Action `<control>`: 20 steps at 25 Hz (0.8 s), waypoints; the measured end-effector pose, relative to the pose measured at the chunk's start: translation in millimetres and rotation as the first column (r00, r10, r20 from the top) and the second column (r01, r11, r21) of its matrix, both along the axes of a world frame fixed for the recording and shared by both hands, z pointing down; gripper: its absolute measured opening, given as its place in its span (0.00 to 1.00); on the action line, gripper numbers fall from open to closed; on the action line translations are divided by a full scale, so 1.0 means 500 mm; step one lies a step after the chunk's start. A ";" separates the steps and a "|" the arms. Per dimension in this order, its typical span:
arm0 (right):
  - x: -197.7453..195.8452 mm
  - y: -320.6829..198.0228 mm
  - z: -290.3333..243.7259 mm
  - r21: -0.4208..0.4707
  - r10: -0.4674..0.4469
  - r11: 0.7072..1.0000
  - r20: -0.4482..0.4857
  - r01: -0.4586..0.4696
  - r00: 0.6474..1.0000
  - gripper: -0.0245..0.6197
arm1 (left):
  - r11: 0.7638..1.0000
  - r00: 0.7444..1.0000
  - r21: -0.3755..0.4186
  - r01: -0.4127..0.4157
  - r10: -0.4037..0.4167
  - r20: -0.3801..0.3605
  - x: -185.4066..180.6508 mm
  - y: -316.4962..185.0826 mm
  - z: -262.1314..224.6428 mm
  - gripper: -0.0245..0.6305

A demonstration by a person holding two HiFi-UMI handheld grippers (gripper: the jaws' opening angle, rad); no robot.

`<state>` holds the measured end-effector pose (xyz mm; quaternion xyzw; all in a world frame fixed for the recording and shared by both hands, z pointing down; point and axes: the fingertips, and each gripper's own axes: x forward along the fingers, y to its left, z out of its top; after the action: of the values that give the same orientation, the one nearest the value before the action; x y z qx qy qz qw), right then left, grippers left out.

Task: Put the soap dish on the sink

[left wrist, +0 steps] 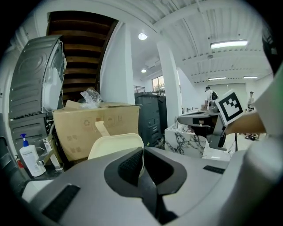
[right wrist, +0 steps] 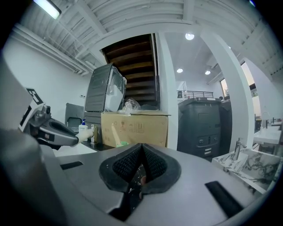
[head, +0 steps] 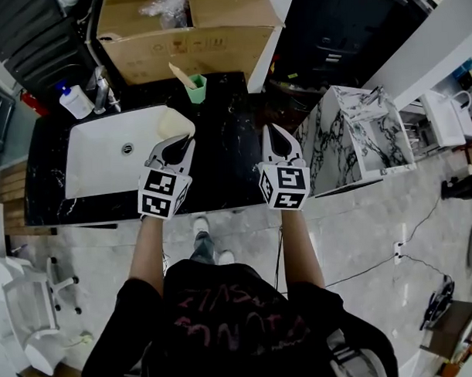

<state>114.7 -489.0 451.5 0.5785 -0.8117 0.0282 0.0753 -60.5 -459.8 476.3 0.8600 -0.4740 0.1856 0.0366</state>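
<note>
My left gripper (head: 179, 141) is shut on a cream soap dish (head: 174, 123), which it holds above the right rim of the white sink (head: 96, 169). In the left gripper view the soap dish (left wrist: 116, 145) stands on edge, pinched between the jaws of the left gripper (left wrist: 142, 153). Over the black counter (head: 227, 161), right of the sink, my right gripper (head: 272, 131) is shut with nothing in it. The right gripper view shows the right gripper (right wrist: 141, 152) with its pads pressed together.
A faucet (head: 103, 92) and a pump bottle (head: 76, 100) stand at the sink's back left. Behind the sink's right corner is a green cup (head: 195, 89) holding a cream stick. A cardboard box (head: 188, 39) sits behind the counter, and a marble cabinet (head: 358, 137) to its right.
</note>
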 end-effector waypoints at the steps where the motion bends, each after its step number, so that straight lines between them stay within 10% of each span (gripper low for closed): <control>1: 0.002 -0.001 0.002 -0.002 0.002 1.000 0.000 -0.002 1.000 0.06 | 1.000 1.000 -0.017 -0.004 0.004 0.010 0.003 -0.001 0.015 0.07; 20: 0.011 -0.006 0.077 -0.078 0.010 0.997 0.000 -0.010 1.000 0.06 | 0.945 0.985 -0.318 -0.071 0.118 0.128 0.048 0.043 0.273 0.07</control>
<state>120.0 -491.8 489.7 0.5792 -0.8071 0.0603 0.0973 -36.3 -438.4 612.6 0.8493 -0.3982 0.3219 0.1284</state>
